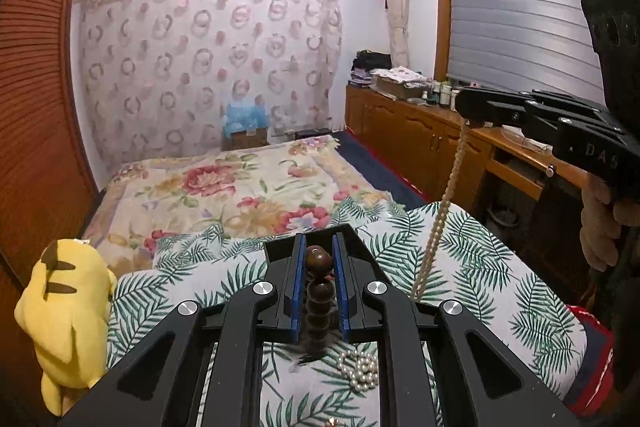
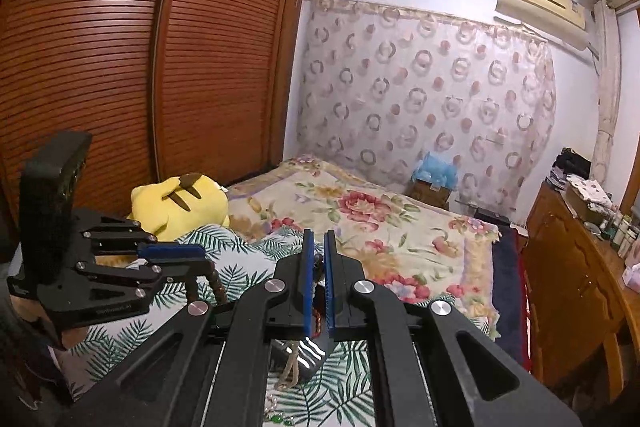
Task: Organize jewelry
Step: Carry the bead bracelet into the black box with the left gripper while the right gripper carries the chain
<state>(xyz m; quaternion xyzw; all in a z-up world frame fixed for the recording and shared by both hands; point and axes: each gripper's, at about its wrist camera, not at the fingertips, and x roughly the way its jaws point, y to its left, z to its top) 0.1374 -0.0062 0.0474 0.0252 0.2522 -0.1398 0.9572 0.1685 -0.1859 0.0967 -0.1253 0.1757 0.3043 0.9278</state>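
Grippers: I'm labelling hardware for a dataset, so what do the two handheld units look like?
Both match. The left gripper and right gripper have matte black linkage arms, round silver pivot bolts and flat blue finger pads. The right one's body carries pale lettering, partly legible as "DAS".

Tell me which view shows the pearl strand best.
Left wrist view: the pearl strand hangs full length from the right gripper to the leaf-print cover. The right wrist view shows only a short piece below its own fingers.

Both wrist views face the bed point(image 1: 224, 183) – close above the leaf-print cover point(image 2: 352, 379).
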